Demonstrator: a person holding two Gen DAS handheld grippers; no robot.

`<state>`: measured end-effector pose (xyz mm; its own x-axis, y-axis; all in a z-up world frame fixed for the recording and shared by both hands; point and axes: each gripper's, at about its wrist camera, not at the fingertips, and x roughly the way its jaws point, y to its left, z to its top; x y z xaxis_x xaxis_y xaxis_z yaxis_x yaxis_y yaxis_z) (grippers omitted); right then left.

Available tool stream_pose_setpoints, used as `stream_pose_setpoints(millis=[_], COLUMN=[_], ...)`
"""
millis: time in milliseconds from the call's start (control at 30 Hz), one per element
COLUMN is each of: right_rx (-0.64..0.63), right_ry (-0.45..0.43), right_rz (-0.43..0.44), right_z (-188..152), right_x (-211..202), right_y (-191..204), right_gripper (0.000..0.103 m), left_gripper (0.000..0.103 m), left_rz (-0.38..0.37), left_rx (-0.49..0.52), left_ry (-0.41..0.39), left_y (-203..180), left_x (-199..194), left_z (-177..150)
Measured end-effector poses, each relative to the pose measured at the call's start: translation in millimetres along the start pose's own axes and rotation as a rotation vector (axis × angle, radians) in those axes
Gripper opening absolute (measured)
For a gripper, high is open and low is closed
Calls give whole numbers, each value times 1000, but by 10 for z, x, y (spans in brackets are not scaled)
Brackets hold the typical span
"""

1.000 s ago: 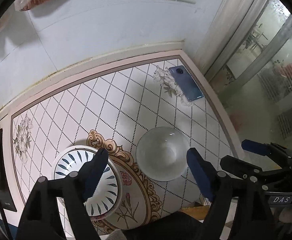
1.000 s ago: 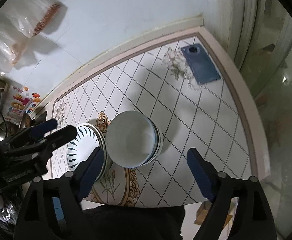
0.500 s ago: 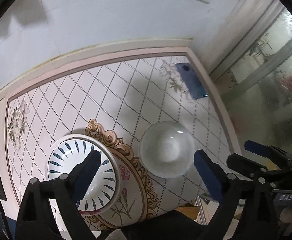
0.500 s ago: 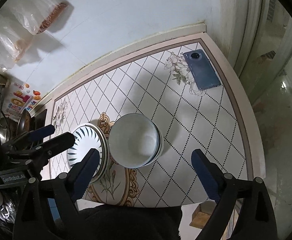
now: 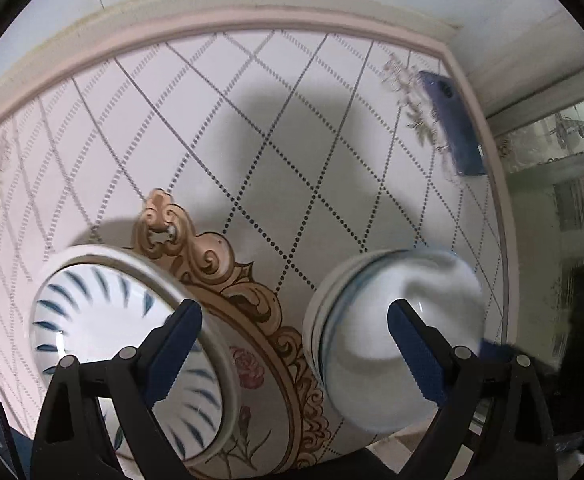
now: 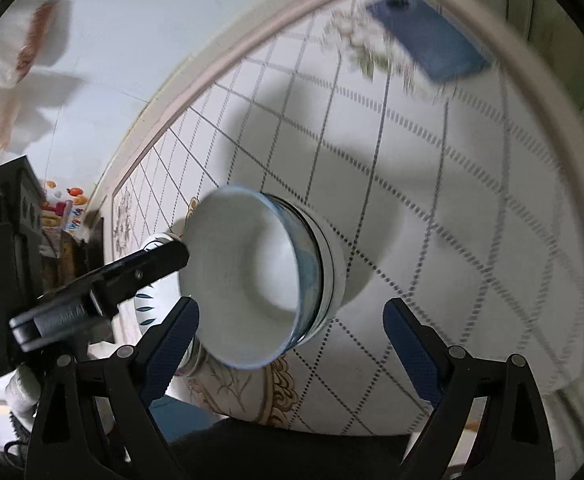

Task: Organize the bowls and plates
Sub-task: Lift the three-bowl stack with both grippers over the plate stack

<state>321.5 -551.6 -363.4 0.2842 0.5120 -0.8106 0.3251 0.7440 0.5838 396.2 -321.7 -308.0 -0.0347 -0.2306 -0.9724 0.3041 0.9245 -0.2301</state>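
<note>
A stack of white bowls [image 5: 375,316] with a blue-tinted rim stands on the patterned table; it also shows in the right wrist view [image 6: 252,280]. A stack of white plates with blue leaf marks [image 5: 104,332] lies to its left, mostly hidden in the right wrist view [image 6: 148,304]. My left gripper [image 5: 293,344] is open, low over the table, one finger over the plates and one over the bowls. My right gripper [image 6: 292,340] is open, close above the bowls' near side. The left gripper's finger [image 6: 132,268] reaches in from the left there.
A dark blue phone [image 5: 451,120] lies at the table's far right corner, also in the right wrist view [image 6: 427,36]. The table's raised pink rim [image 5: 220,16] meets the white wall. Plastic bags [image 6: 16,80] hang at the left. A glass door [image 5: 563,136] stands at the right.
Both grippers have dropped much closer to the table. The bowls and plates now look far larger. Both stay open and hold nothing.
</note>
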Motion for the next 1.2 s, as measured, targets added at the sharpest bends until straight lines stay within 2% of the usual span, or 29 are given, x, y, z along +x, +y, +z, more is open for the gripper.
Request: stream_pose_setpoints(millis=[100, 233, 333, 533, 600, 667, 700, 733, 800, 867, 933, 1067, 1200], right_rx=[40, 75, 109, 112, 112, 114, 114, 116, 120, 128, 137, 120, 131], right_ry=[37, 64, 64, 69, 73, 75, 77, 69, 65, 60, 58, 46, 56], right_rz=[72, 135, 180, 211, 225, 236, 237, 228, 217, 201, 204, 169, 169], right_z=[17, 48, 68, 107, 136, 155, 164, 164, 171, 156, 149, 138, 151], right_x=[254, 472, 583, 649, 651, 671, 686, 693, 697, 704, 699, 706, 738], right_y=[-142, -239, -308, -335, -353, -349, -347, -345, -353, -381, -407, -352, -322], right_gripper=[95, 95, 95, 95, 93, 83, 81, 78, 74, 63, 60, 58, 58], left_gripper=[90, 87, 80, 77, 71, 59, 54, 45, 44, 44, 44, 43, 43], left_rz=[-27, -43, -61, -95, -129, -157, -170, -181, -152, -145, -141, -127, -121], left_rx=[5, 16, 11, 12, 12, 16, 22, 27, 35, 27, 20, 15, 10], left_ry=[40, 71, 92, 108, 107, 104, 101, 101, 87, 76, 75, 66, 68], left_y=[-7, -72, -73, -84, -91, -119, -144, -168, -219, -224, -232, -235, -223], left_x=[152, 305, 396, 498, 506, 513, 508, 504, 493, 481, 469, 437, 394], left_z=[72, 118, 139, 163, 160, 169, 171, 170, 167, 160, 153, 150, 136])
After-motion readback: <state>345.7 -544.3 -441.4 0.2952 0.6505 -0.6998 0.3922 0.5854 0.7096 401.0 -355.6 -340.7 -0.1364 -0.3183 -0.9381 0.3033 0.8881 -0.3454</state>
